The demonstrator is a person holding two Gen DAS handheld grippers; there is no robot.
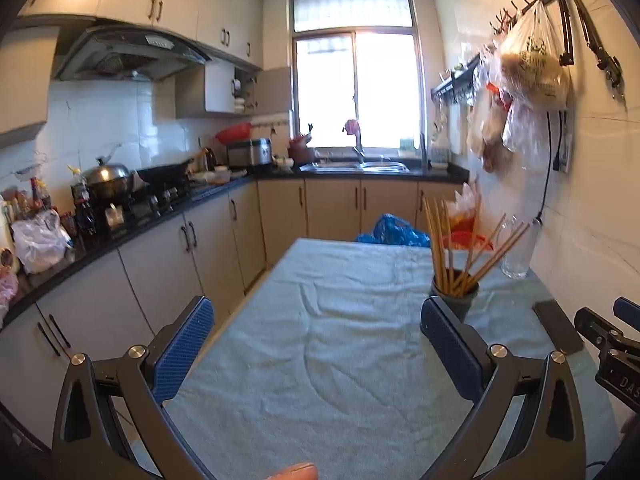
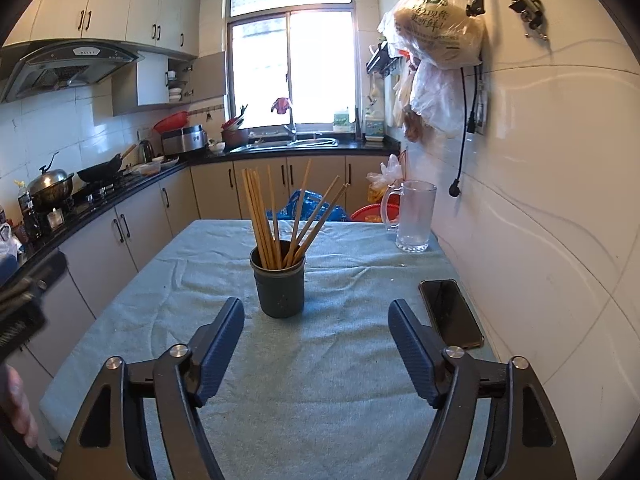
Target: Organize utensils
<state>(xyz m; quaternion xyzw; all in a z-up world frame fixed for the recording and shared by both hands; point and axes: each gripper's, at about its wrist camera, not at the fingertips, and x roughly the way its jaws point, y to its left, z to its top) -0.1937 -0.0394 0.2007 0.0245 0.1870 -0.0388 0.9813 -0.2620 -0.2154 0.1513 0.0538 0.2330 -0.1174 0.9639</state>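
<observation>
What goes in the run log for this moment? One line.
left claw open, empty | right claw open, empty | chopsticks upright in cup | phone on cloth

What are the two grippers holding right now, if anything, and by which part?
Nothing is held. The left gripper and right gripper both stand open over the cloth; the chopsticks sit untouched in the cup.

The plastic bag (image 2: 438,28) hanging on the wall carries dark green Chinese print too small to read surely, and the right gripper's (image 1: 618,364) body shows the letters "DA".
</observation>
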